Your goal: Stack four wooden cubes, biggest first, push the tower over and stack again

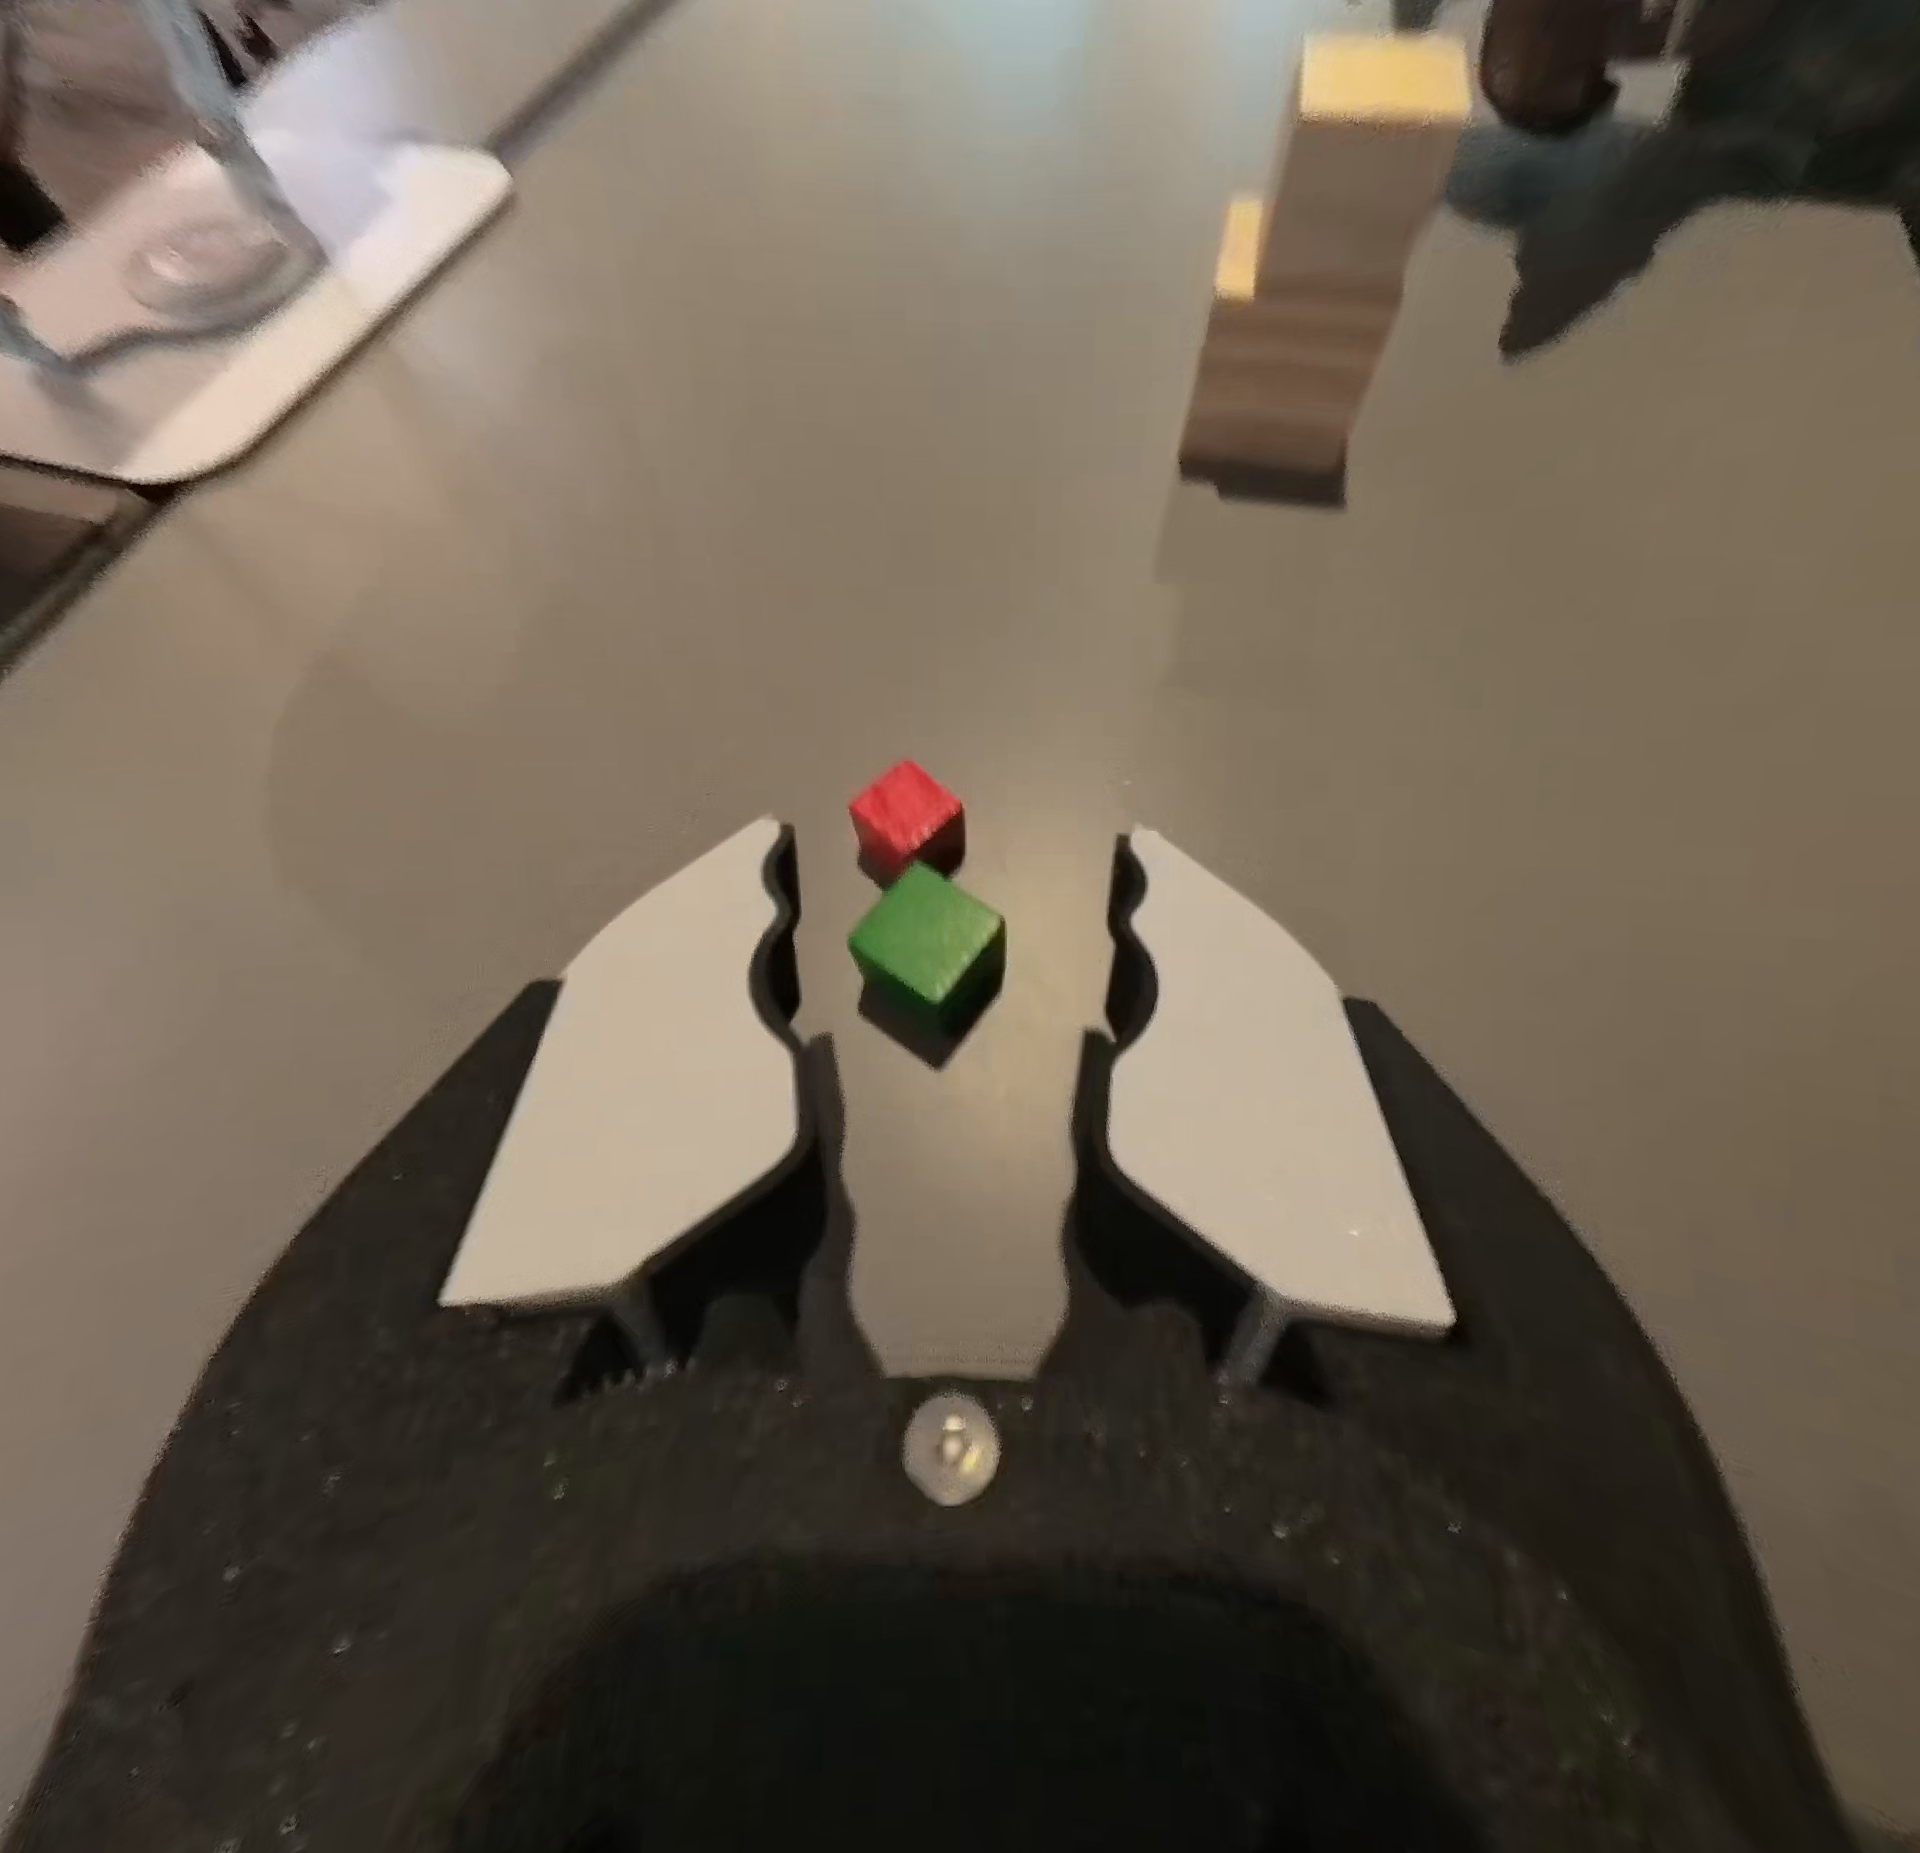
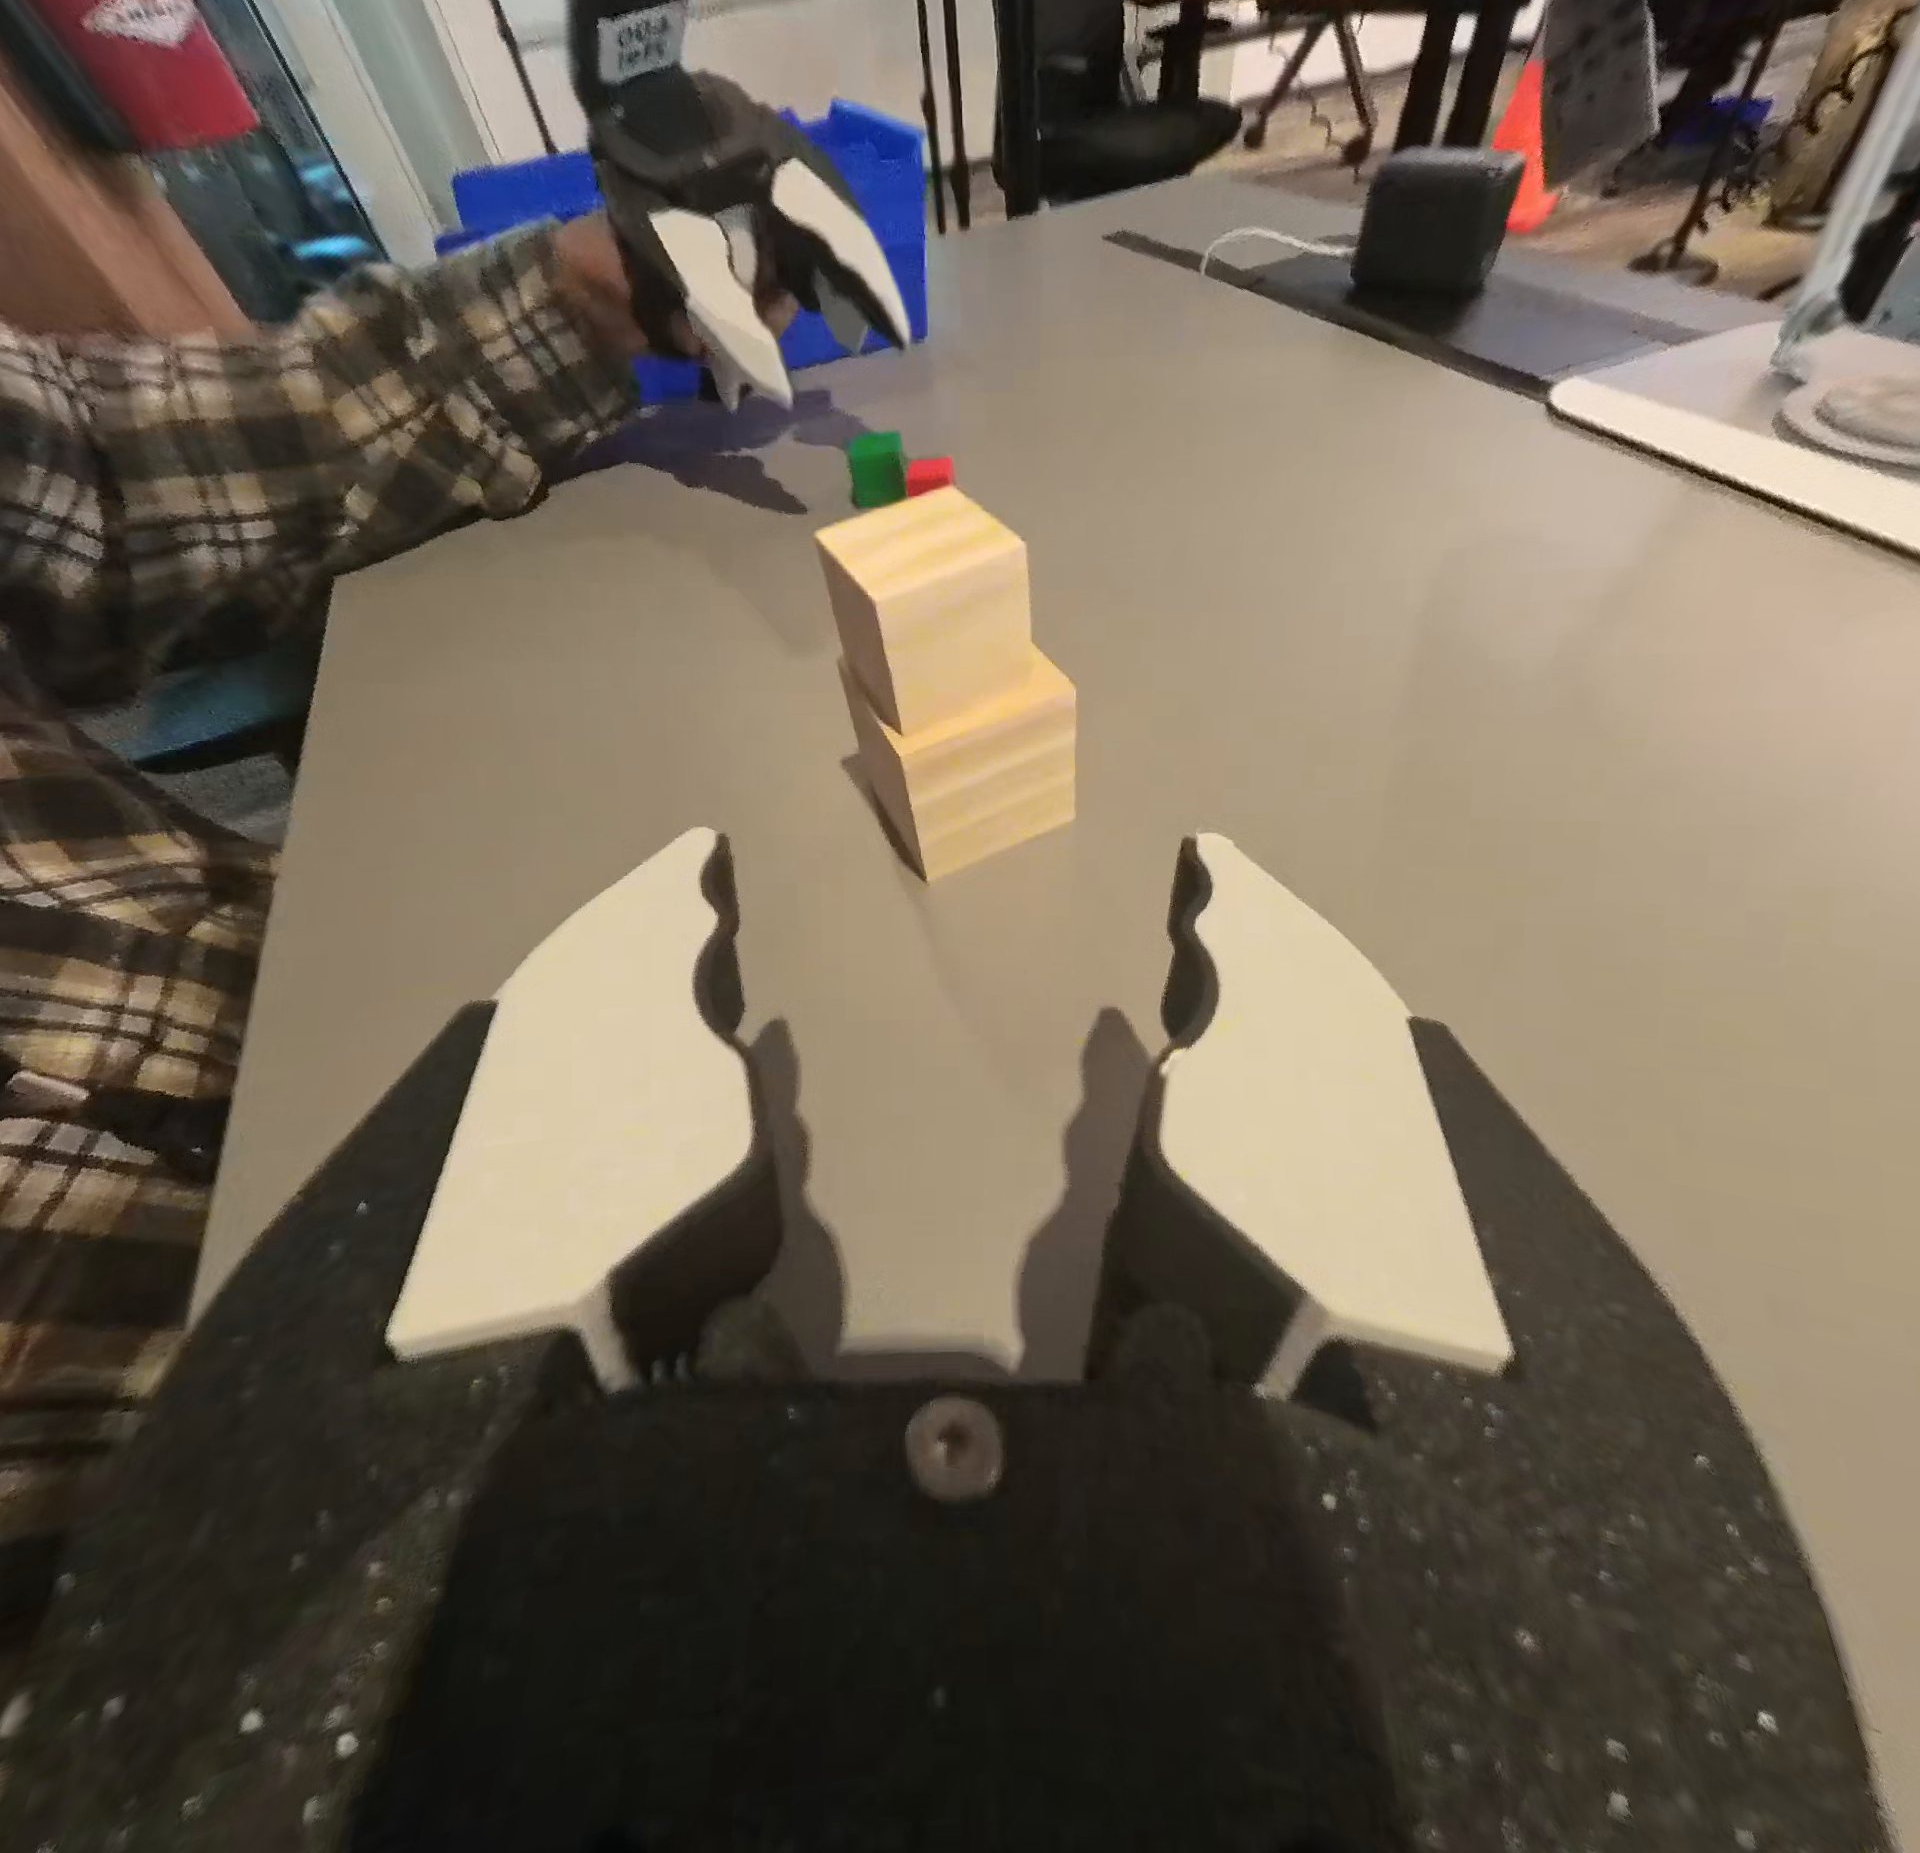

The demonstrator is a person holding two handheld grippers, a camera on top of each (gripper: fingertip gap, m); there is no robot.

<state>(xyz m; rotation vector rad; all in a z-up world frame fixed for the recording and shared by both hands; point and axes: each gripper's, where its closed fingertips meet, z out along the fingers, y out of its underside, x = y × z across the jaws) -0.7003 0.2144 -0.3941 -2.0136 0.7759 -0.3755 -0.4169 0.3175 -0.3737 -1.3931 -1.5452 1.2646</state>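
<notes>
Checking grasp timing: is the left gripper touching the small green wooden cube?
Apart. In the left wrist view the open left gripper straddles the green cube, grey tabletop visible on both sides.

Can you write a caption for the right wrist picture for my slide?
Open right gripper faces two stacked wooden cubes; green cube and red cube wait behind.

Your left gripper [image 1: 951,847] spread wide above the grey table [image 1: 623,608], green cube [image 1: 927,943] between its fingers, red cube [image 1: 906,814] touching beyond, two stacked wooden cubes [image 1: 1320,286] far right.

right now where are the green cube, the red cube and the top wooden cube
green cube [image 1: 925,930], left wrist view, top face
red cube [image 1: 902,804], left wrist view, top face
top wooden cube [image 2: 940,619], right wrist view, front face
</notes>
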